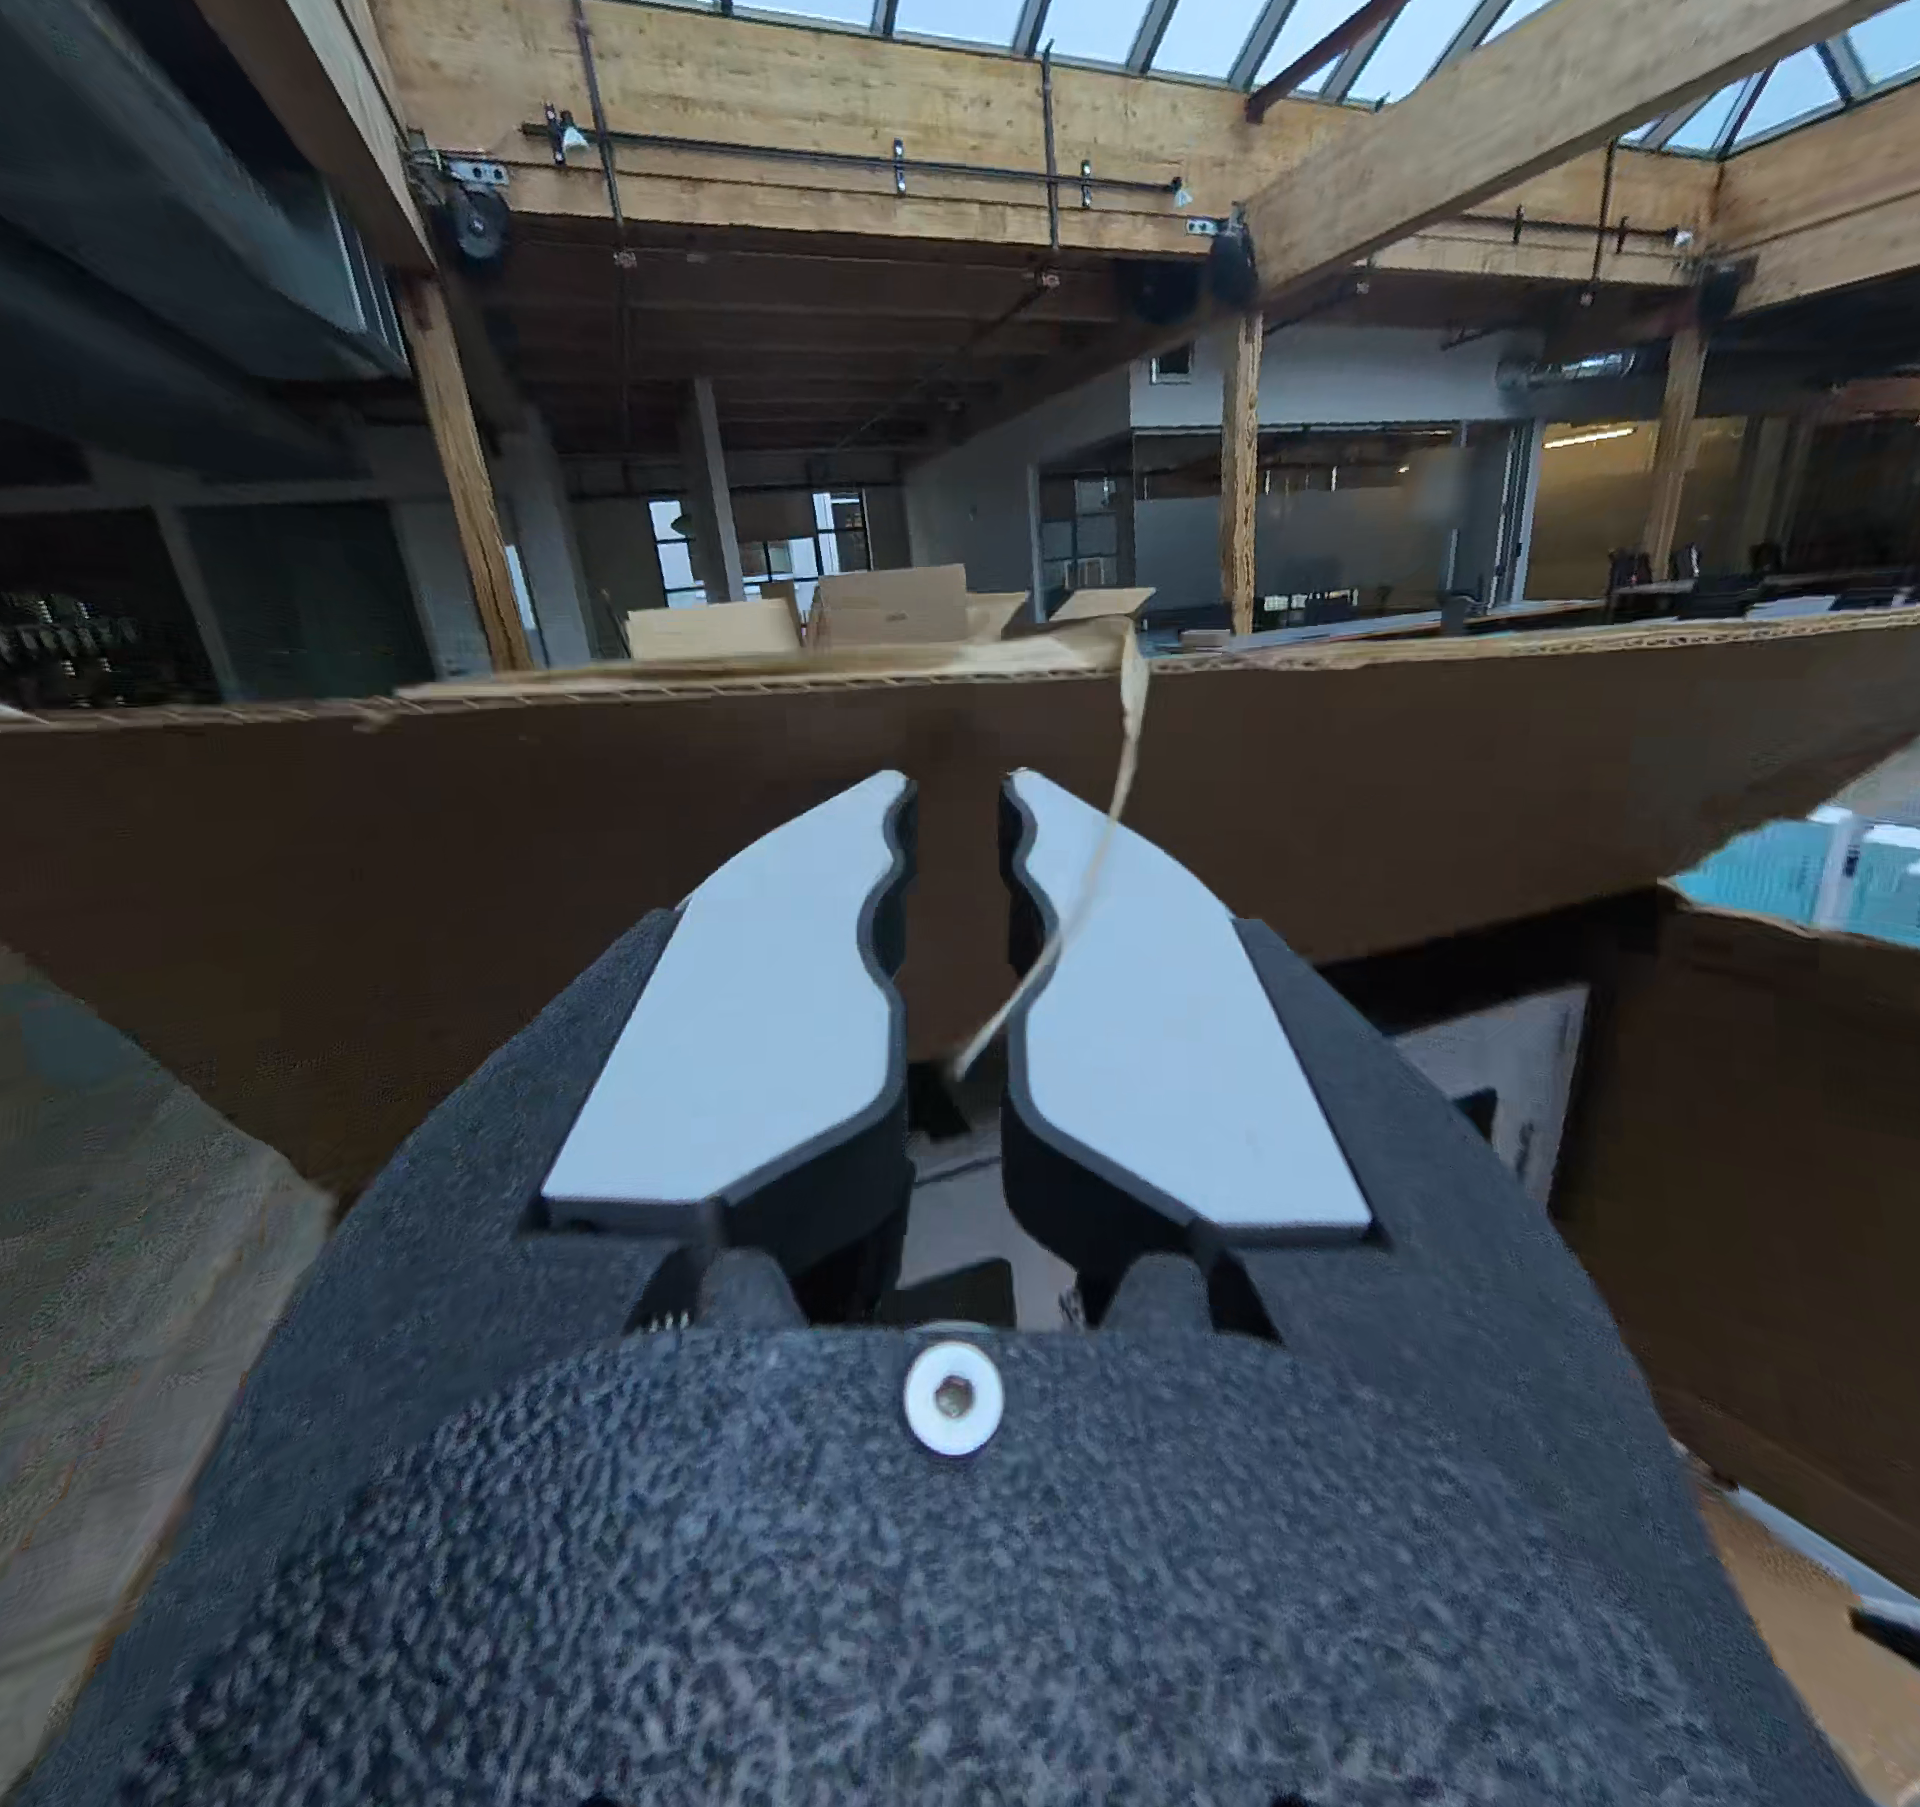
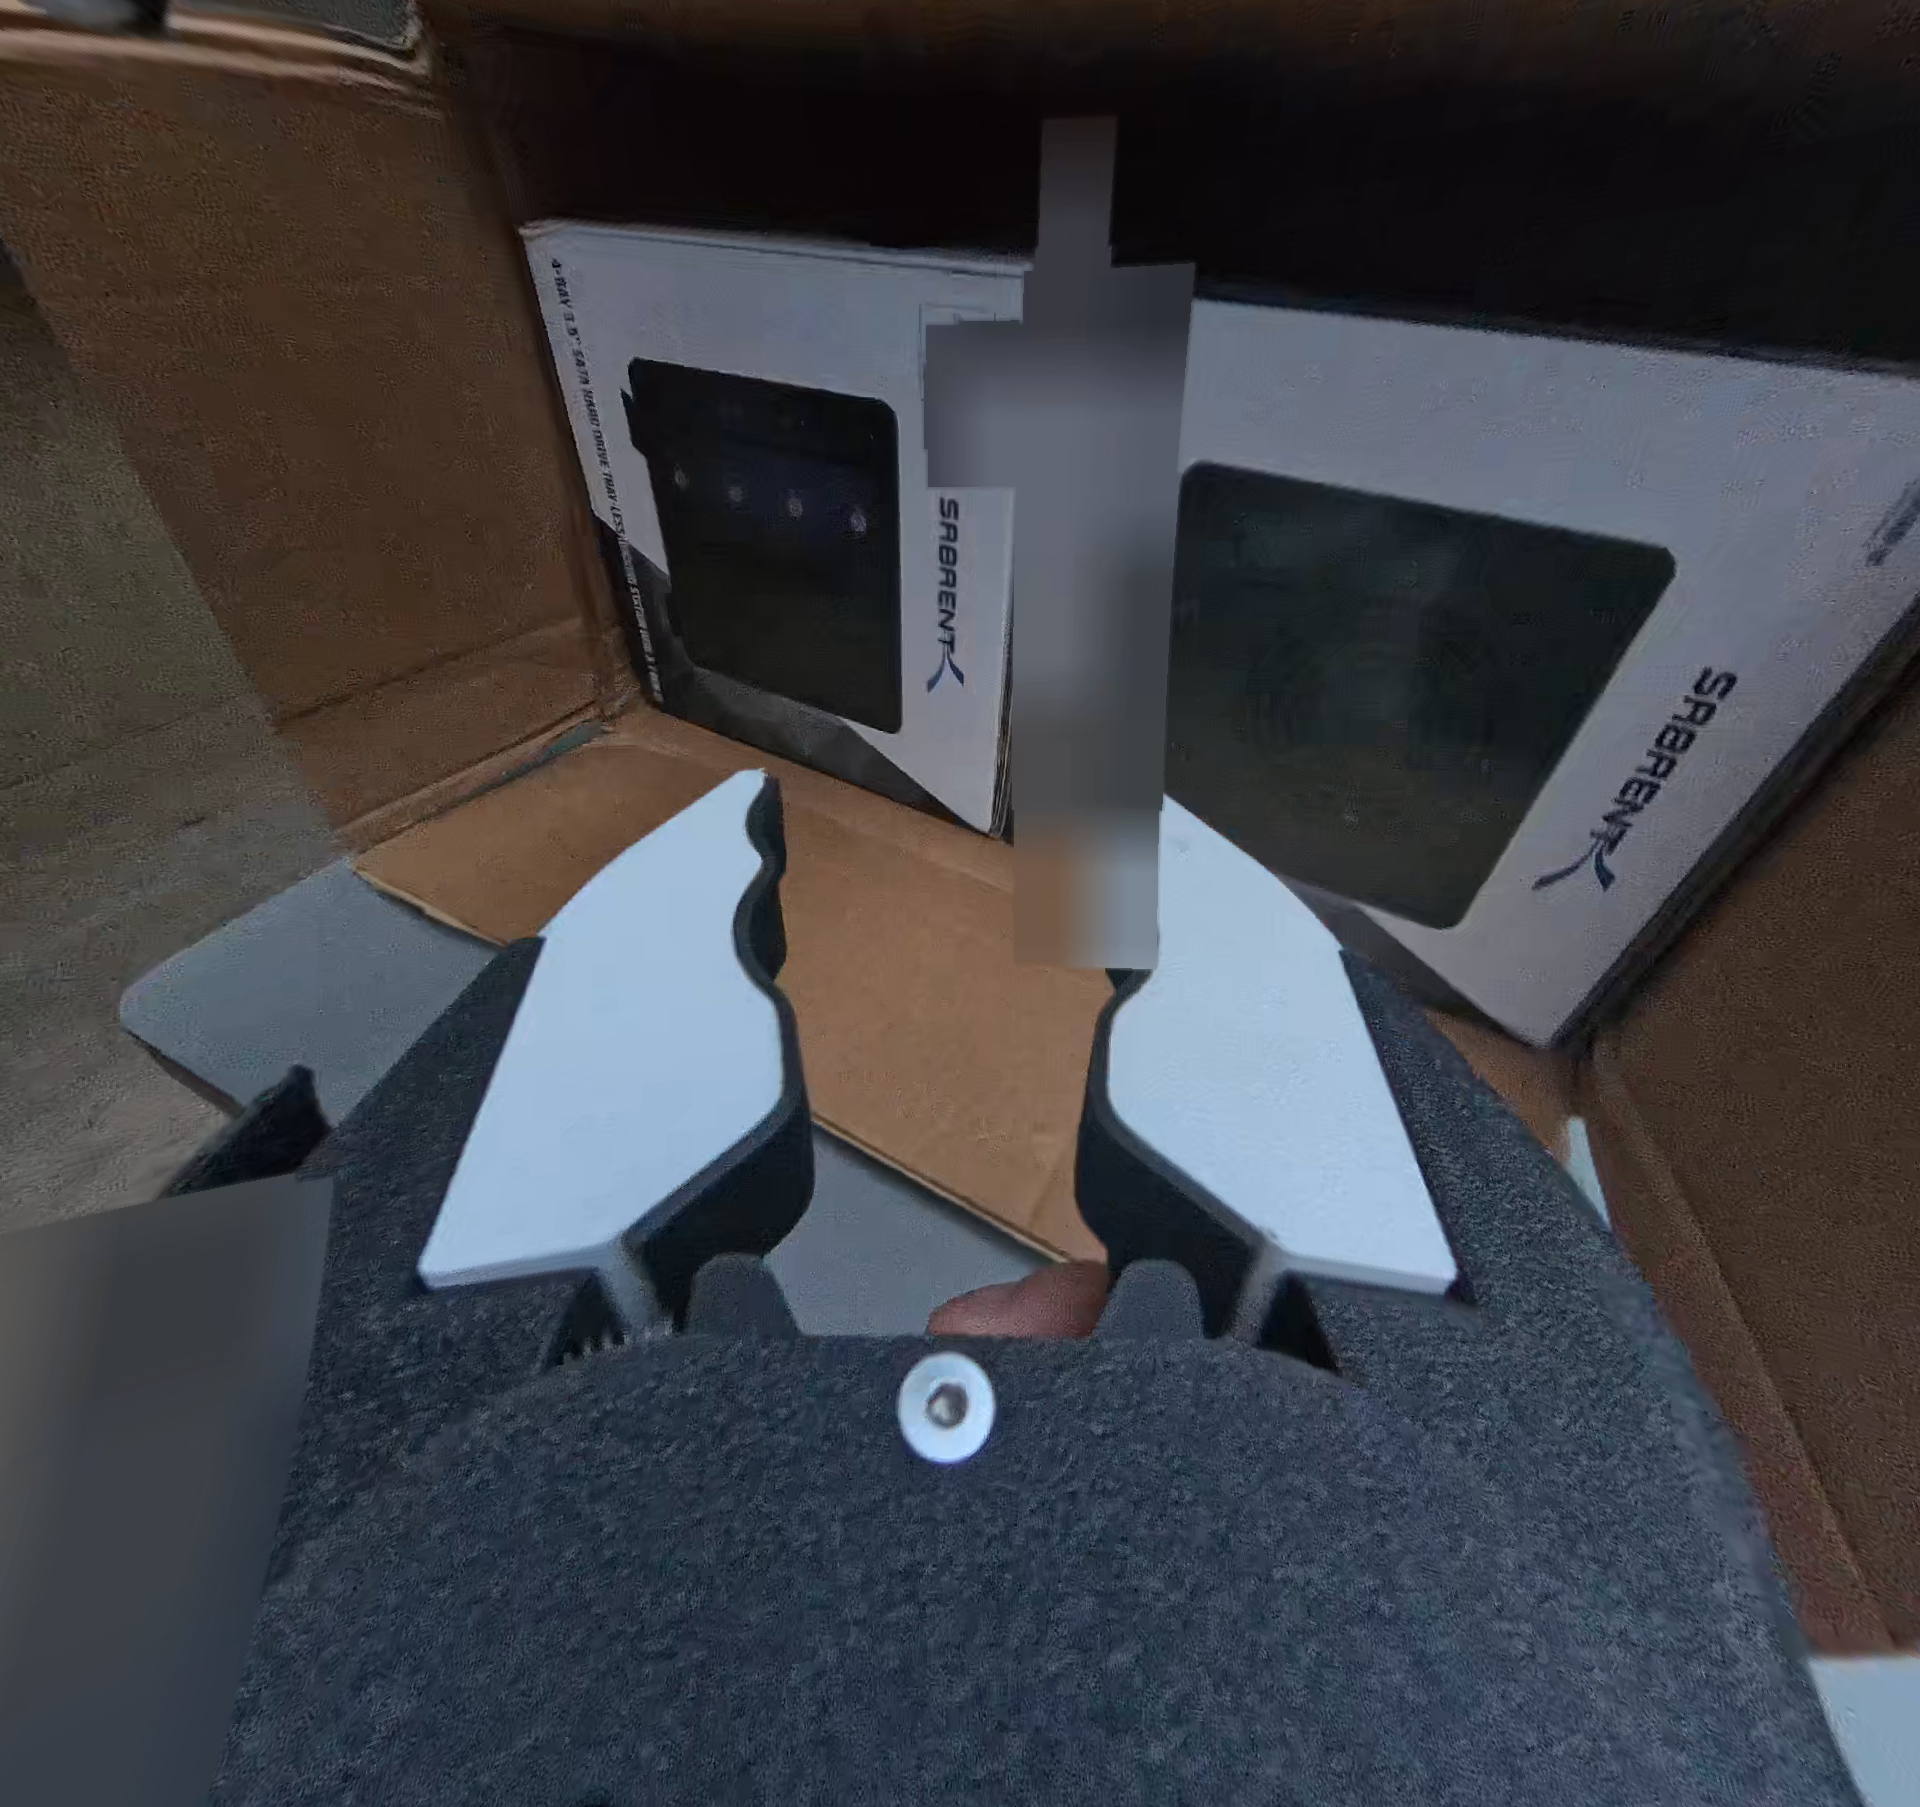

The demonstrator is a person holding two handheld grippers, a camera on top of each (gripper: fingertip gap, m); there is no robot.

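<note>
Two white boxes (image 2: 810,510) beyond open right tongs (image 2: 956,822)

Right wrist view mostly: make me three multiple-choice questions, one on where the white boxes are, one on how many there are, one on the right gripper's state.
1. Where do the white boxes sit?
A. inside the cardboard carton
B. on a shelf
C. on a chair

2. How many white boxes show?
A. one
B. two
C. four

3. How is the right gripper?
A. shut on a box
B. shut on tape
C. open, holding nothing

Answers: 1 A, carton walls surround them. 2 B, one left, one right. 3 C, a wide gap shows between its fingers.
</note>
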